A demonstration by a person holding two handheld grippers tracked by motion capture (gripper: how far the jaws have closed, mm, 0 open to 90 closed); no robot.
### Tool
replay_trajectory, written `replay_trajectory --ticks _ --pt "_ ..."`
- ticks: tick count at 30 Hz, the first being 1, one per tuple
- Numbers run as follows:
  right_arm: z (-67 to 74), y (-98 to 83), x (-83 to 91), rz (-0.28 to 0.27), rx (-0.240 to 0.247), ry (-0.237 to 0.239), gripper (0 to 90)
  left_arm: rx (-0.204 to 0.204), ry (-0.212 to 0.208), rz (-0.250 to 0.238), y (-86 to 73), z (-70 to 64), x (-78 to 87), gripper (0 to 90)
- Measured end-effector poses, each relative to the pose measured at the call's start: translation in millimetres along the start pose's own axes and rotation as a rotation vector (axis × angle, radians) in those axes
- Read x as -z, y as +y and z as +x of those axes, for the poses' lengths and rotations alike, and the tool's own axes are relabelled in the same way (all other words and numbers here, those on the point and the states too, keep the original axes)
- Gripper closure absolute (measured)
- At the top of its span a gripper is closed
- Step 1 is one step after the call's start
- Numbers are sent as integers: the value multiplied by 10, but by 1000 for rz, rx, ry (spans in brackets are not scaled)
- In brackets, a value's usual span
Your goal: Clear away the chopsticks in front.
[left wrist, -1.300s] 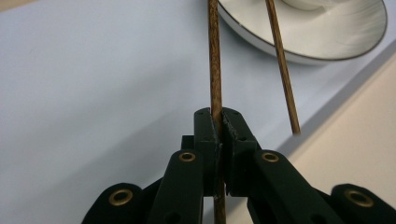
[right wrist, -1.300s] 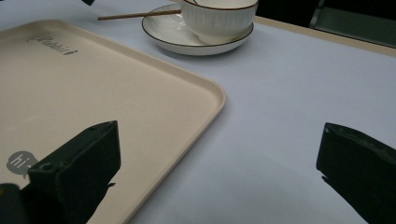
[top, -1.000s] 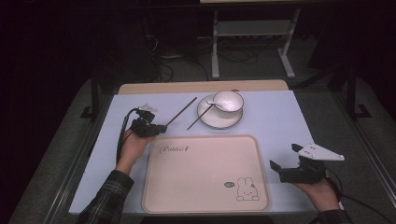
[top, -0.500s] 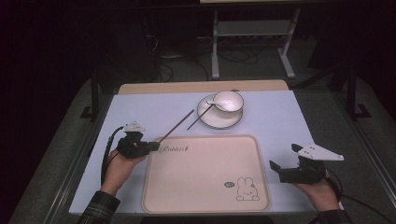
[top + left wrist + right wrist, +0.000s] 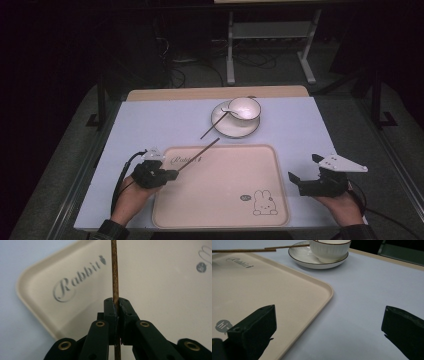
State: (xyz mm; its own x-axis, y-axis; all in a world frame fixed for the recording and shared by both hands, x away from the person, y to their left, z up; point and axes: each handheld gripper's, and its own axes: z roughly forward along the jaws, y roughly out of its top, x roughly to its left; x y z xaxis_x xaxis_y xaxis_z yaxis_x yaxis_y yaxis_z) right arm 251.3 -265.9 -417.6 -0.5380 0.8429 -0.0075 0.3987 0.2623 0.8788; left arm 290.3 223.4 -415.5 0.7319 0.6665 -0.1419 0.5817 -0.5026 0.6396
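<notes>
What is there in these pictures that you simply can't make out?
- Left gripper view: the far tip of the chopstick held by the left gripper is cut off by the top edge.
- High view: the tray lettering is too small to read.
- Right gripper view: the bowl rim is cut off at the top, so its inside stays unseen.

Saucer [image 5: 235, 120] at 12 o'clock on table [image 5: 160, 120], bearing bowl [image 5: 245, 108]; second chopstick [image 5: 214, 125] leans on the saucer.
</notes>
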Motion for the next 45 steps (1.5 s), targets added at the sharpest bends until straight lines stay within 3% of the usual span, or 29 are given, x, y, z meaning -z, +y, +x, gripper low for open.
replay_trajectory --ticks 12,29,34,39,45 --pt "6 5 -2 1 0 2 0 -19 17 83 -65 -8 -145 847" --pt "14 9 -3 0 1 1 0 -9 9 78 -73 -1 -161 827" --pt "14 7 -4 0 1 1 0 10 -13 65 4 33 -128 674" --pt "21 4 -6 3 1 3 0 1 -36 55 163 97 -177 468" --pt "26 1 -8 3 3 2 44 -9 -30 36 406 144 -241 274"
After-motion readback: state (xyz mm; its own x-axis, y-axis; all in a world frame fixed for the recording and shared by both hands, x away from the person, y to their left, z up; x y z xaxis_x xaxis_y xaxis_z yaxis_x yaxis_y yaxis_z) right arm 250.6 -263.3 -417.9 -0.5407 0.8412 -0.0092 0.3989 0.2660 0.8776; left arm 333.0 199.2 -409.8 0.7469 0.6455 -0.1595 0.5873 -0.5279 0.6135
